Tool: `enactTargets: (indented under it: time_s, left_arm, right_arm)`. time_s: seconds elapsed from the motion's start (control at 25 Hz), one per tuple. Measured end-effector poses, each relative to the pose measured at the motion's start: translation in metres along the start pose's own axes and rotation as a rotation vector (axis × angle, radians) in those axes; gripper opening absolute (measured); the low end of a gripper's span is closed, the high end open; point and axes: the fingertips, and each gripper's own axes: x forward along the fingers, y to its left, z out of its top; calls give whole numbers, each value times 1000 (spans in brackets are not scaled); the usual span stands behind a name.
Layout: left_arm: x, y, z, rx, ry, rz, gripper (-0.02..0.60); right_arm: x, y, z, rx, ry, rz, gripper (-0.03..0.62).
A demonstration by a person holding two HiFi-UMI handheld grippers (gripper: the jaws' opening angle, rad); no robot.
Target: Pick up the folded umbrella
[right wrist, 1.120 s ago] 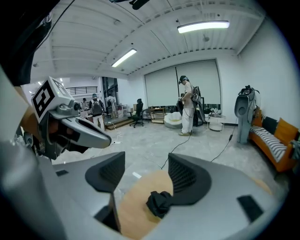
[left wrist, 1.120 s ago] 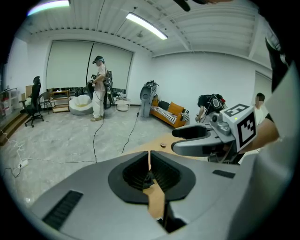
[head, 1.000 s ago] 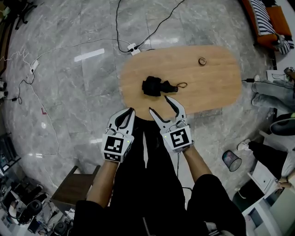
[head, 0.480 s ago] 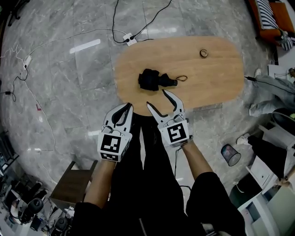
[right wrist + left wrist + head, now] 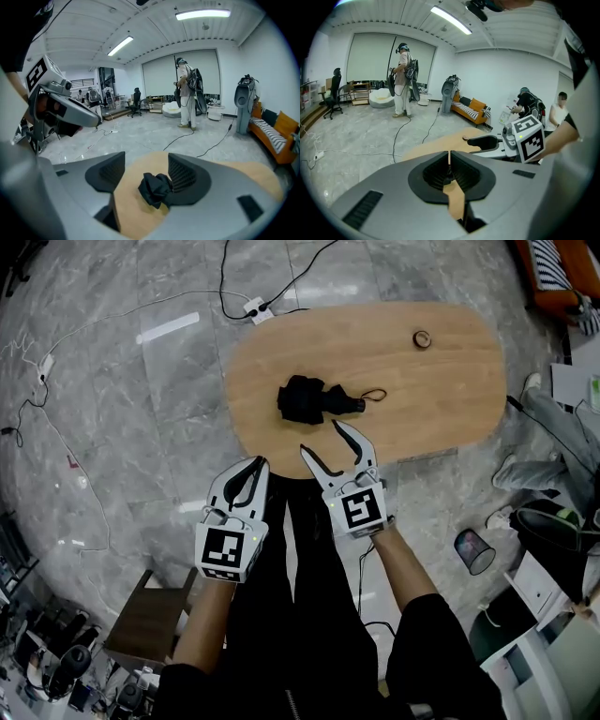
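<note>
The step in hand is the approach. The folded umbrella [image 5: 305, 399], a black bundle, lies on the wooden counter [image 5: 450, 381] in its left half, with its wrist strap [image 5: 374, 395] trailing right. The right tongs [image 5: 321, 437] stand apart and empty, just short of the umbrella. They should come down astride the thick folded body, not the loose strap, before closing. The left tongs [image 5: 262, 463] are together, holding nothing, off the counter's near edge. Count: one umbrella, one counter, one small ring [image 5: 423, 338] at far right, two tongs.
</note>
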Motion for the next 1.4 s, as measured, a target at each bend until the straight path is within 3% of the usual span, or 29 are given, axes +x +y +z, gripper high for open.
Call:
enactTargets:
  time_s: [1.08, 1.4]
  left_arm:
    - [42, -2, -67, -28, -2, -32, 25]
    - [54, 7, -73, -26, -1, -46, 25]
  right_arm:
    - [53, -16, -117, -66, 118, 19, 284]
    - [68, -23, -134, -138, 167, 30, 293]
